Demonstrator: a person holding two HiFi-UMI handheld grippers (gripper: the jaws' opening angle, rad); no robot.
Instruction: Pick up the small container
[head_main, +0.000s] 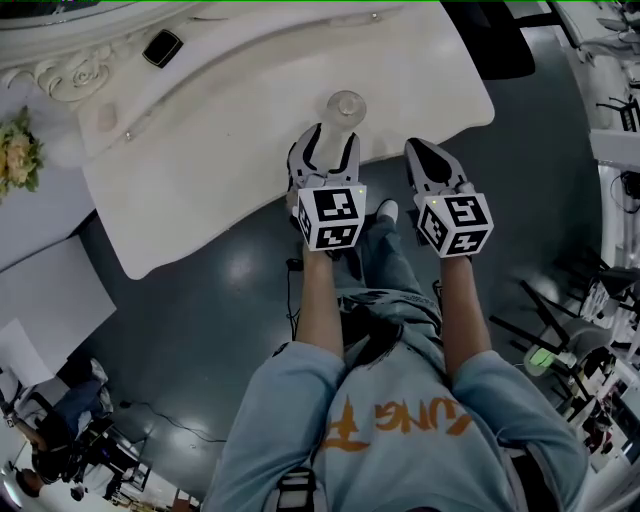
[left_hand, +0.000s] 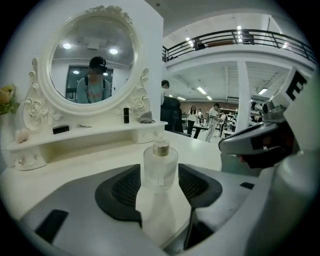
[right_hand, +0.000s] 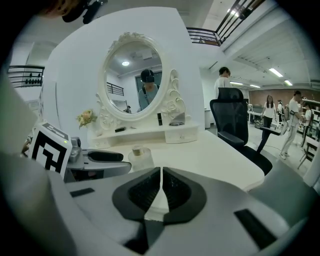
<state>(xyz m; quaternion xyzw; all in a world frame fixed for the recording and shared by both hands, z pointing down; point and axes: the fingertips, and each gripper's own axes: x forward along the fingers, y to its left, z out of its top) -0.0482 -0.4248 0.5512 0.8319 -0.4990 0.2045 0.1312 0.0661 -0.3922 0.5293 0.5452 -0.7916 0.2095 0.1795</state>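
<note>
The small container (head_main: 344, 106) is a frosted glass bottle with a metal cap, upright near the front edge of the white dressing table (head_main: 200, 150). In the left gripper view the container (left_hand: 160, 165) stands just ahead of and between the black pads, with a gap on each side. My left gripper (head_main: 324, 150) (left_hand: 160, 186) is open around it without touching. To its right, my right gripper (head_main: 430, 160) (right_hand: 161, 192) is shut and empty, level with the table's front edge. The right gripper view shows the container (right_hand: 139, 156) beside the left gripper (right_hand: 95, 160).
An oval mirror (left_hand: 92, 65) with a shelf of small items stands at the back of the table. A black box (head_main: 162, 47) lies on that shelf. A black office chair (right_hand: 235, 120) stands at the table's right end. Flowers (head_main: 15, 150) sit at the far left.
</note>
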